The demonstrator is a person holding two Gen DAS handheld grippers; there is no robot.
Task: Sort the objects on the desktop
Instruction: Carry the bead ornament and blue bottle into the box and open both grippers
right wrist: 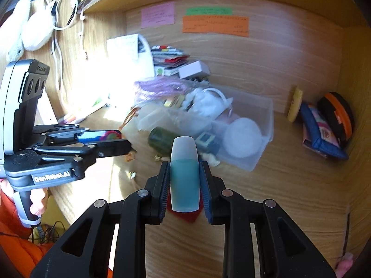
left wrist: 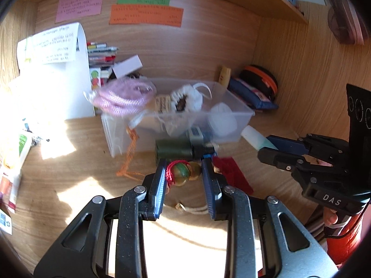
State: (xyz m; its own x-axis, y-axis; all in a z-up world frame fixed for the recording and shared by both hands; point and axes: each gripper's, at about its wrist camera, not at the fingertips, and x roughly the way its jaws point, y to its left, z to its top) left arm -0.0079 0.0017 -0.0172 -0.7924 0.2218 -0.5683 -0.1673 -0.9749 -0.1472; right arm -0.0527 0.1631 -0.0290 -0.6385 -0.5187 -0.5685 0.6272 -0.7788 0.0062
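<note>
Left wrist view: the left claw (left wrist: 184,173) has its fingers either side of a green-and-amber bead charm (left wrist: 183,173) on red cord. They look closed on it, lifted clear of the bench (left wrist: 76,180), presumably heading for the clear bin (left wrist: 234,106). A dark green cylinder (left wrist: 174,149) lies right ahead against the bin's front wall, an orange cord (left wrist: 129,155) trails over the bin's edge, and a red tassel (left wrist: 234,176) sits just beside the claw.

Right wrist view: the right claw (right wrist: 184,176) pinches a teal tube (right wrist: 184,176) firmly, cap pointing at the bin. Purple rope (right wrist: 160,85) and white fluff (right wrist: 204,103) already crowd the bin's near end, so the free space looks farther right.
</note>
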